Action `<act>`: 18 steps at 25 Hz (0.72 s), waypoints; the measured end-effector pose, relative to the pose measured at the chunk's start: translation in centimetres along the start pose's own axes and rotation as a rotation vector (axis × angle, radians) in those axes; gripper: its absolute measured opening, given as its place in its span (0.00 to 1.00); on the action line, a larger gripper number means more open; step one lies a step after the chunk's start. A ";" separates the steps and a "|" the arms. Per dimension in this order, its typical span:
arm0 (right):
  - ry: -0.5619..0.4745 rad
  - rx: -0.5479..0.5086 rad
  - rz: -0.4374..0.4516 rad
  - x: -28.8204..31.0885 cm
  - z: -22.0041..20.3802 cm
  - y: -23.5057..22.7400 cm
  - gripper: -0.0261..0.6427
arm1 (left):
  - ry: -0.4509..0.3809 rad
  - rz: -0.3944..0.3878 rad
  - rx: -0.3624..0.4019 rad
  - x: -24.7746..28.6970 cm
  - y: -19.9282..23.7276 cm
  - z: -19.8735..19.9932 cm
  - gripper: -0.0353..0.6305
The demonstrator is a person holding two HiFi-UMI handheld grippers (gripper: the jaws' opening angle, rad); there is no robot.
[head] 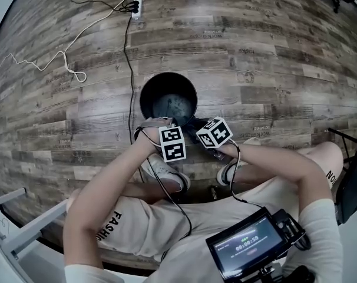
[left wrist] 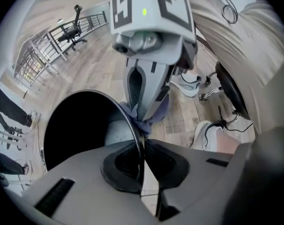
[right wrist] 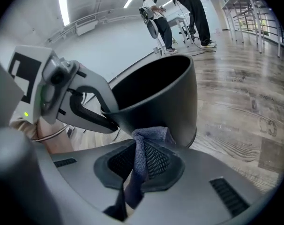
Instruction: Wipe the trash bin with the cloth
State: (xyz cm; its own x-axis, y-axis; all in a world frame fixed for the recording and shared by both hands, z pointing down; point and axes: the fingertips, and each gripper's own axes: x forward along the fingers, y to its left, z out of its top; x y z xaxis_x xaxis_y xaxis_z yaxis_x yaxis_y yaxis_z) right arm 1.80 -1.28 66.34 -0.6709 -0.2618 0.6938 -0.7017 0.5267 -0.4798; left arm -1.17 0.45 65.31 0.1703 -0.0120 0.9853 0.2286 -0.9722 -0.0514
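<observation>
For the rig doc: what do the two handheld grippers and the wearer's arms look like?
Both grey moulded plastic, dark ribbed pads: left gripper, right gripper. Each carries a white cube with black square markers and a green light: left cube, right cube. A thin black cable trails from each. Short pale sleeves, arms bare below.

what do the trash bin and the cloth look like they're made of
The trash bin looks like smooth black plastic: thin rim, dull sheen; painted metal is possible. The cloth is soft blue-grey fabric, likely microfibre: limp folds, fine weave.
</observation>
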 end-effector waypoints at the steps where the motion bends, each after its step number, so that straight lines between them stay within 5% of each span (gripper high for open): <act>1: 0.012 -0.005 -0.009 0.8 -0.7 -0.4 0.09 | -0.002 -0.003 -0.003 0.0 -0.1 0.0 0.10; 13: 0.110 -0.013 -0.163 8.6 -6.4 -7.8 0.09 | 0.035 -0.012 -0.003 0.5 0.0 -0.3 0.10; 18: 0.147 0.001 -0.154 10.3 -7.8 -9.3 0.09 | 0.055 0.026 0.024 0.6 0.1 -0.3 0.10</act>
State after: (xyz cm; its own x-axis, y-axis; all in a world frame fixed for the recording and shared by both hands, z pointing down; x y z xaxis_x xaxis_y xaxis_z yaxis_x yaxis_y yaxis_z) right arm 3.31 -2.60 82.14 -0.5132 -0.2184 0.8300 -0.7937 0.4887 -0.3622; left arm -1.30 0.28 65.98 0.1234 -0.0507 0.9911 0.2483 -0.9654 -0.0803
